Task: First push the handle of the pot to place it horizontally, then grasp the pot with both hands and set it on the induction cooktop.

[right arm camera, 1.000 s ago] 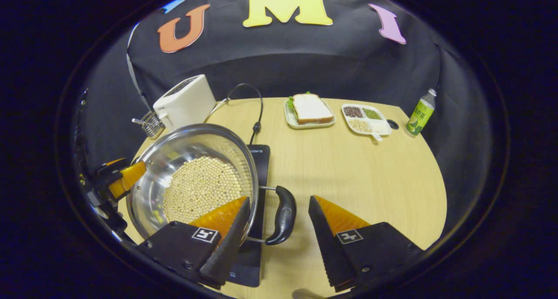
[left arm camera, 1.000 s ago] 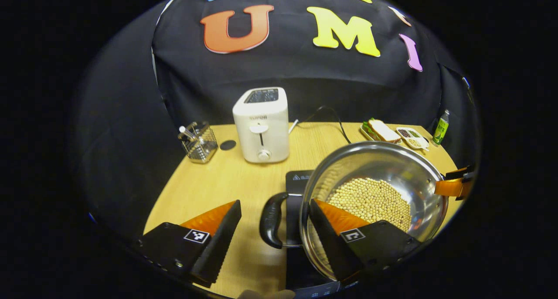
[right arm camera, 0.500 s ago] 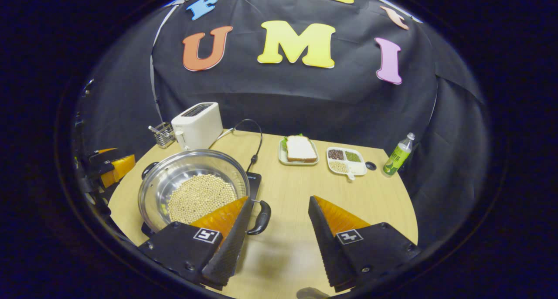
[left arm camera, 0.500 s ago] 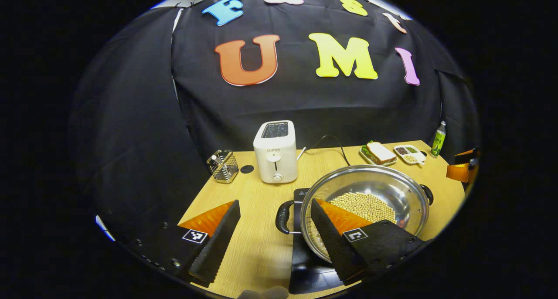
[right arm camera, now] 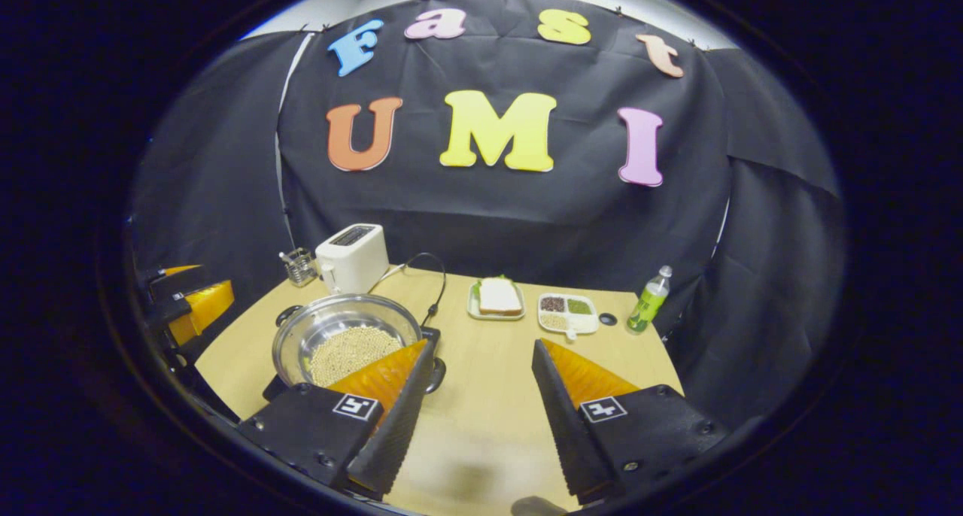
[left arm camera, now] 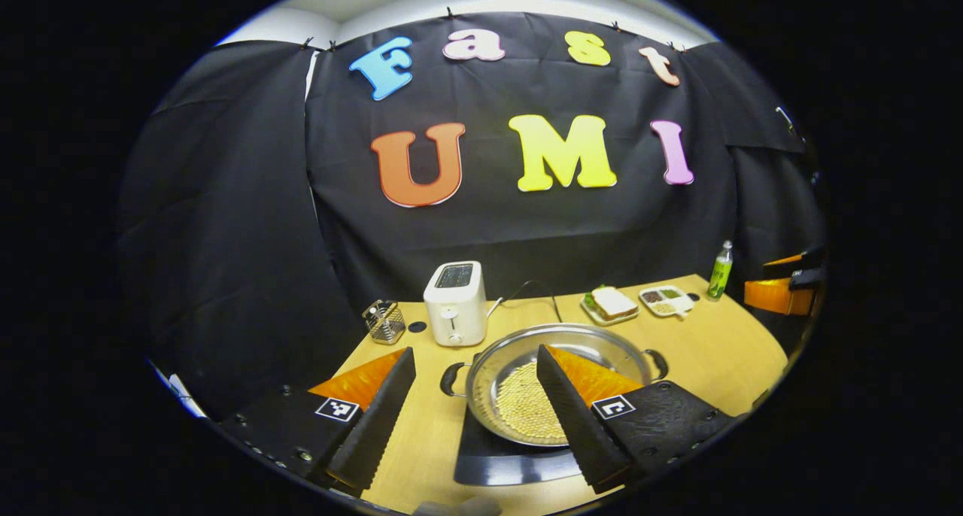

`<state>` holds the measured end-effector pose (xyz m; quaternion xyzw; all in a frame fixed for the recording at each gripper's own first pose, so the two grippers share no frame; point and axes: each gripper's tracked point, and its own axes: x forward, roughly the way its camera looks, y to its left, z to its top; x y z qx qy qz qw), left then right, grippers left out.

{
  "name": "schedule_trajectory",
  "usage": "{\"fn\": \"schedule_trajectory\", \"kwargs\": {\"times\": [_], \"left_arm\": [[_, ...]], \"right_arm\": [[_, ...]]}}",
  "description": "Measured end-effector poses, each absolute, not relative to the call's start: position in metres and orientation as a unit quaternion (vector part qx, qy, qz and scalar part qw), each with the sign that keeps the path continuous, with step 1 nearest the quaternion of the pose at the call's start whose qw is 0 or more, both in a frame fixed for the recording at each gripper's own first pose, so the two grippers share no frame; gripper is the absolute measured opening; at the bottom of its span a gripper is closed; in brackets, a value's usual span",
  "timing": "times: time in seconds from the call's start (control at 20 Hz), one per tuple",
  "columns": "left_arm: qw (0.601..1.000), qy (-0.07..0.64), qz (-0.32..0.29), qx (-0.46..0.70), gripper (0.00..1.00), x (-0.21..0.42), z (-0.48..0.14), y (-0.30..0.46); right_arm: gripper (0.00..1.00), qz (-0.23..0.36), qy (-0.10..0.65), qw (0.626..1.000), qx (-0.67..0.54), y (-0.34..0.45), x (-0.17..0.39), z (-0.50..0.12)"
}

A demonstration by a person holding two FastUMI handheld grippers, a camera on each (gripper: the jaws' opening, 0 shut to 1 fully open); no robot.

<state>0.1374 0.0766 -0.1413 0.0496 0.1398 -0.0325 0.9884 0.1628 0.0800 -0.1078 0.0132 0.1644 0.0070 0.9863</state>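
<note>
A steel pot (left arm camera: 487,365) holding pale beans rests on the black induction cooktop (left arm camera: 496,463). Its two black side handles point left (left arm camera: 450,377) and right (left arm camera: 658,363). My left gripper (left arm camera: 474,353) is open, held back from the pot and above it, with nothing between its fingers. In the right gripper view the pot (right arm camera: 316,337) sits at the left on the cooktop (right arm camera: 430,335). My right gripper (right arm camera: 482,344) is open over bare table to the pot's right. Each gripper also shows in the other's view, the right gripper (left arm camera: 782,290) and the left gripper (right arm camera: 192,305).
A white toaster (left arm camera: 454,302) and a wire utensil basket (left arm camera: 384,320) stand behind the pot. A sandwich plate (right arm camera: 496,298), a divided dish (right arm camera: 568,311) and a green bottle (right arm camera: 650,298) sit at the back right. A black cable (right arm camera: 436,283) runs to the cooktop.
Both grippers have drawn back and up from the pot's handles, so the pot looks smaller. The pot stays on the cooktop. Both grippers remain open.
</note>
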Motion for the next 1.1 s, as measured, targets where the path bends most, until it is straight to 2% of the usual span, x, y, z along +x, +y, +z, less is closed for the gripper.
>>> {"fn": "schedule_trajectory", "kwargs": {"times": [0.2, 0.25, 0.3, 0.7, 1.1], "left_arm": [[0.993, 0.107, -0.042, 0.041, 0.96, 0.107, -0.099, 0.034], [0.993, 0.103, -0.043, 0.041, 0.96, 0.099, -0.092, 0.025], [0.993, 0.097, -0.044, 0.041, 0.96, 0.09, -0.082, 0.017], [0.997, 0.046, -0.044, 0.043, 0.96, 0.045, -0.01, -0.058], [0.999, 0.022, -0.041, 0.024, 0.96, 0.023, 0.019, -0.119]], "right_arm": [[0.86, 0.009, 0.128, 0.992, 0.02, 0.044, 0.125, -0.071], [0.91, 0.01, 0.119, 0.993, 0.021, 0.036, 0.113, -0.062], [1.0, 0.01, 0.112, 0.993, 0.022, 0.024, 0.106, -0.051], [1.0, 0.001, 0.037, 0.999, 0.029, -0.063, 0.057, 0.014], [0.99, -0.021, -0.009, 0.999, 0.025, -0.13, 0.019, 0.033]]}}
